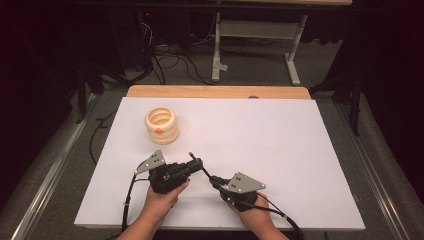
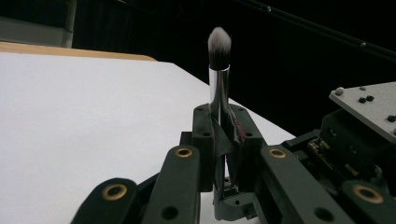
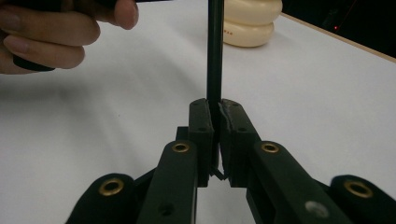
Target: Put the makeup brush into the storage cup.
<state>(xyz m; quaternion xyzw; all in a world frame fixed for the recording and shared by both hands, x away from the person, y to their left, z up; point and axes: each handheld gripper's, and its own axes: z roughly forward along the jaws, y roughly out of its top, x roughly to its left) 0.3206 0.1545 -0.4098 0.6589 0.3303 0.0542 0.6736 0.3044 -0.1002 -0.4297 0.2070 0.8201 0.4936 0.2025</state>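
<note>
holder: cream ribbed ring-shaped holder (image 1: 161,125), far-left part of table, upright, open top; small orange mark on its front; top cut off in right gripper view (image 3: 247,21).
left gripper: left gripper (image 1: 194,163) near front edge, left of centre; black jaws narrow, clamped on brush at the silver ferrule; grey three-cornered plate on top; left hand (image 1: 162,200) wraps the body.
brush: makeup brush (image 2: 218,74), between the two grippers above the table; long axis runs from bristle end at upper left down to handle at lower right in high view (image 1: 200,167); dark bristles with pale tips, shiny silver ferrule, thin black handle (image 3: 215,51).
right gripper: right gripper (image 1: 216,180) just right of left one; jaws narrow, closed on the thin handle; right hand (image 1: 250,207) holds it, cable trails off the bottom edge.
table: flat matte white sheet (image 1: 260,140) on a wooden top, wood strip showing at far edge.
hard to see: brush very small and thin in high view; handle's middle hidden inside jaws; background beyond table dark.
</note>
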